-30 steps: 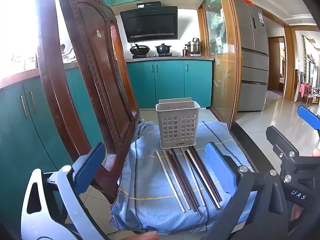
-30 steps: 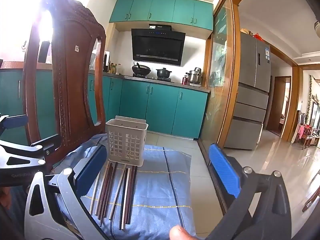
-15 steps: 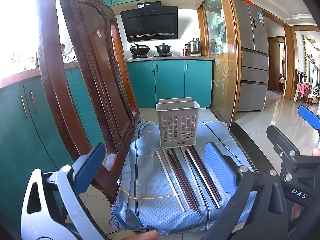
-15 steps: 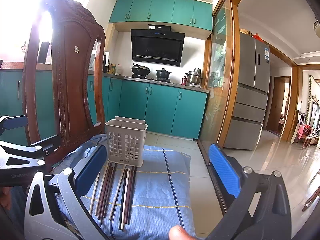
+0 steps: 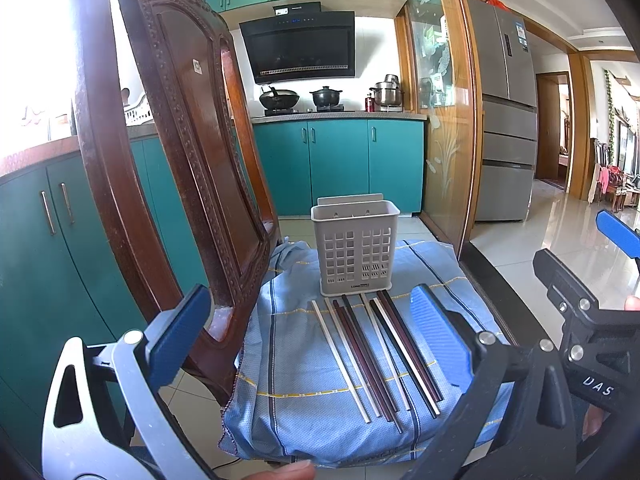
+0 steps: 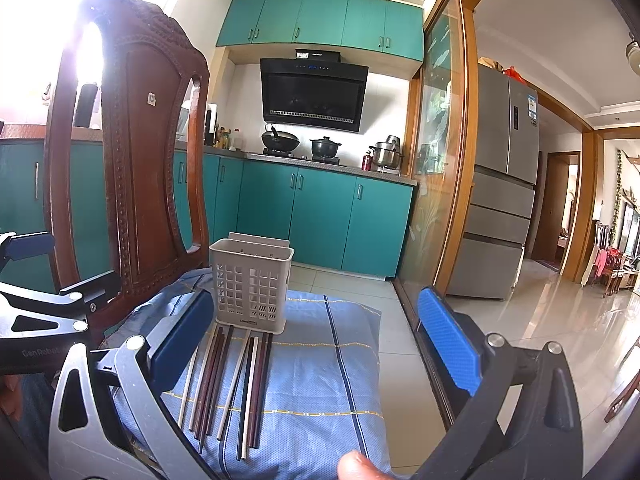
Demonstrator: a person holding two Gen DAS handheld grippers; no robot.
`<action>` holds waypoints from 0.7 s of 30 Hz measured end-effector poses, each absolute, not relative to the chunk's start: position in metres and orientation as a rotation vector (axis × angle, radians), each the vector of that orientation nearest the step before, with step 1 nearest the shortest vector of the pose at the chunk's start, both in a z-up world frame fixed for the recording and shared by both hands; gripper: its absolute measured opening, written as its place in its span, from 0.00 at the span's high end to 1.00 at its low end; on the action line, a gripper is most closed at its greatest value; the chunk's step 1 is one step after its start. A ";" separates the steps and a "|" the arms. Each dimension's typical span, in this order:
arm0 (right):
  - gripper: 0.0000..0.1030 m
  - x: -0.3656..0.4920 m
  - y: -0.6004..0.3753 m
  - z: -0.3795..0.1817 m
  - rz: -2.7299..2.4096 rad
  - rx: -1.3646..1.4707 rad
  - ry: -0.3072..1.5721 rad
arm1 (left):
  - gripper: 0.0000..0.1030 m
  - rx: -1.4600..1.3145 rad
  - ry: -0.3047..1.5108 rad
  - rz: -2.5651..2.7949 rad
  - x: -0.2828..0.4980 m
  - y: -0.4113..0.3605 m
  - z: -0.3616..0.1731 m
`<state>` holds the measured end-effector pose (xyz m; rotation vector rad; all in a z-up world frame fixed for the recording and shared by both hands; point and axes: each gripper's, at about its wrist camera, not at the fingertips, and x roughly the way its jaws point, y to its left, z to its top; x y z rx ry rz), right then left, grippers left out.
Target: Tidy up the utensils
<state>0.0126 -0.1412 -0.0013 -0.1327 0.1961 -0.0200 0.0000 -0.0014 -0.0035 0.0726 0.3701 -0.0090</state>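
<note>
Nothing moved; both claws, left claw (image 5: pixel 308 332) and right claw (image 6: pixel 316 340), gape wide, empty.

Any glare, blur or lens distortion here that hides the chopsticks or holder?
Left wrist: window glare blows out the upper left; chopsticks and holder stay sharp. Right wrist: glare behind the chair back; fisheye bends the door frame.

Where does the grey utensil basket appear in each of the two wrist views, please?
Left wrist view: the basket stands upright just right of centre, at the far end of the blue cloth, behind the chopsticks.
Right wrist view: the basket stands left of centre, again behind the chopsticks.
Shared landmark: the carved wooden chair back, left of the basket in both views.
</note>
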 end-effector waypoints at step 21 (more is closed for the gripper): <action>0.03 0.015 -0.139 -0.003 -0.020 -0.134 0.198 | 0.03 0.074 0.383 -0.011 -0.001 -0.003 -0.006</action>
